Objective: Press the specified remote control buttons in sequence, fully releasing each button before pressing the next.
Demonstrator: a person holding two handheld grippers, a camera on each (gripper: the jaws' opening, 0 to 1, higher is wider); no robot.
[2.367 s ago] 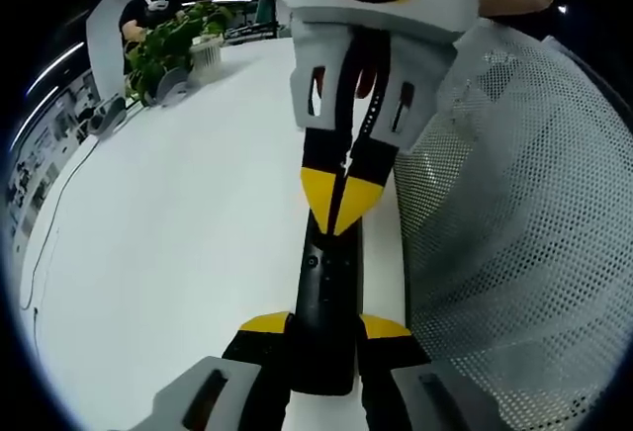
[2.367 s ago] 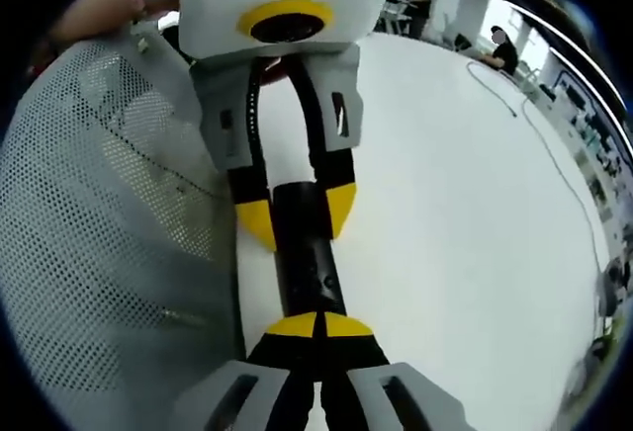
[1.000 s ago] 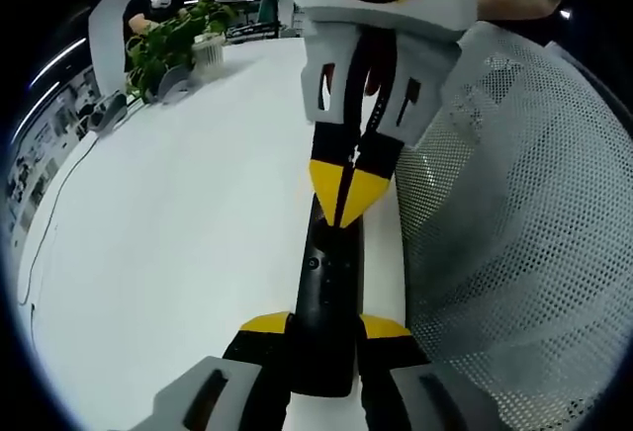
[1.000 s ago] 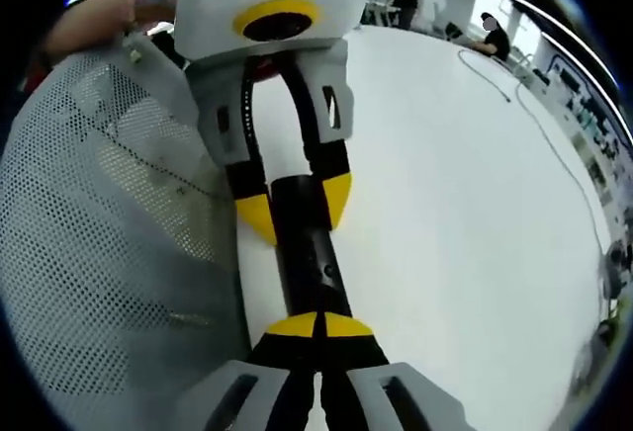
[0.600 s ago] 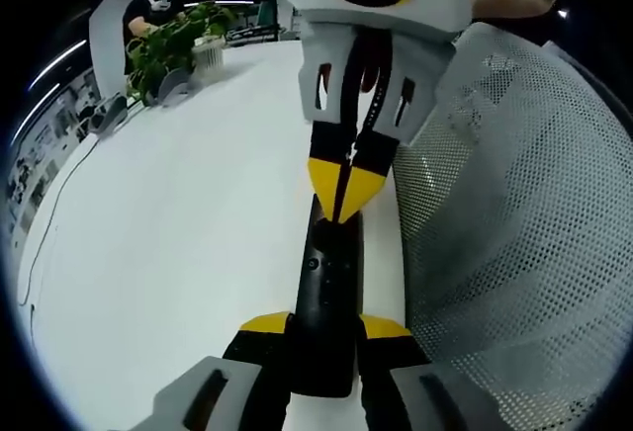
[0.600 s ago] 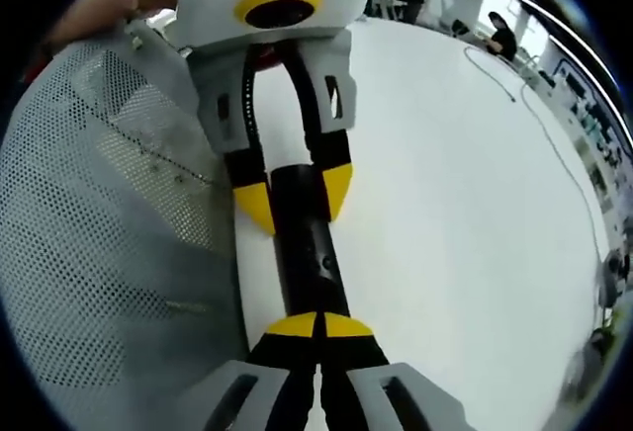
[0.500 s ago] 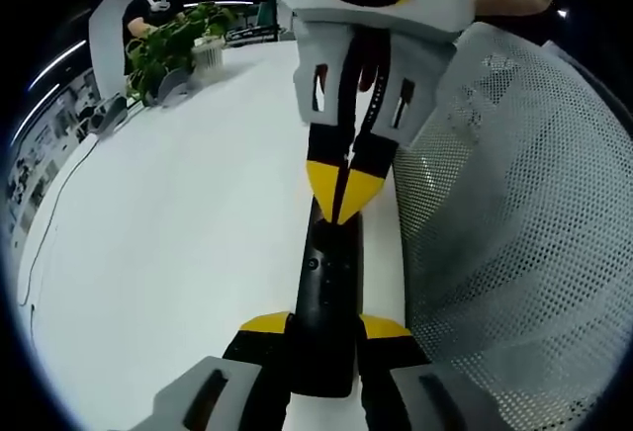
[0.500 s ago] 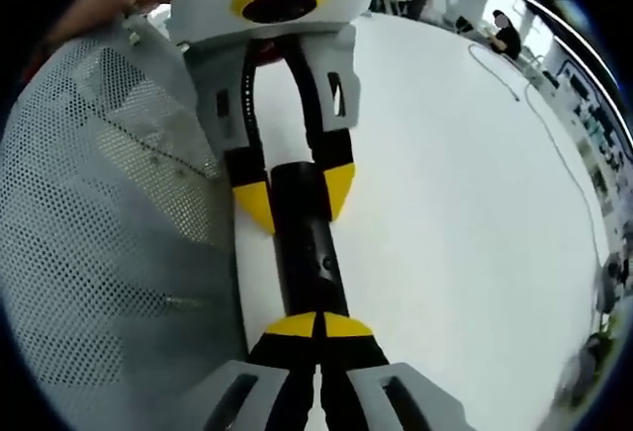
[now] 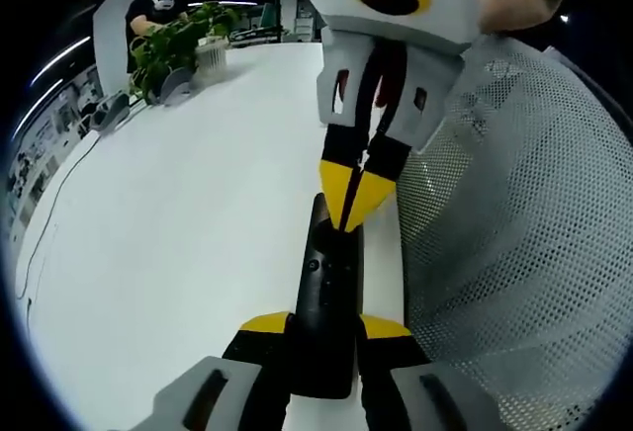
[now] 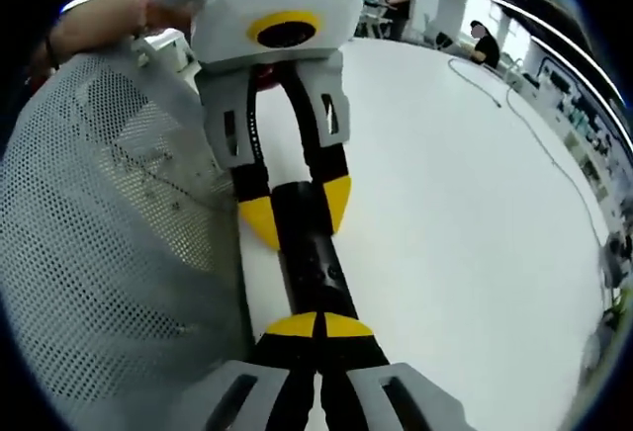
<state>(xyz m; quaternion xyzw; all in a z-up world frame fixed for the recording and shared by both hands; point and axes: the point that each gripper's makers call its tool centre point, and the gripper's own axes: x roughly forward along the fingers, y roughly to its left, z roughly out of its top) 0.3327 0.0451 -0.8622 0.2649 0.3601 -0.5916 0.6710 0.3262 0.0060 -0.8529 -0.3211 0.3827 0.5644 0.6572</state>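
Left gripper view, L to R: a potted plant stood far off at the upper-left edge of the white table, w/ a seated person behind it. Mid-frame, the black remote control lay lengthwise on the table, near its edge. The left gripper had its yellow-tipped jaws one on each side of the remote's near end, closed against it & holding it. Coming in from the top, the right gripper pointed back toward the camera, its two yellow tips pressed together w/ no gap, down at the remote's far end; whether they actually touched a button couldn't be told. Right of that, a grey mesh chair back sat just beside the table edge.

Right gripper view, L to R: the mesh chair back took the left part. Centre, the right gripper had its tips together over the remote control, gripping nothing. Beyond, the left gripper straddled the remote's far end, tips on both sides of it. A hand showed at the top left behind it. White table to the right, a thin cable across it, people in the distance.
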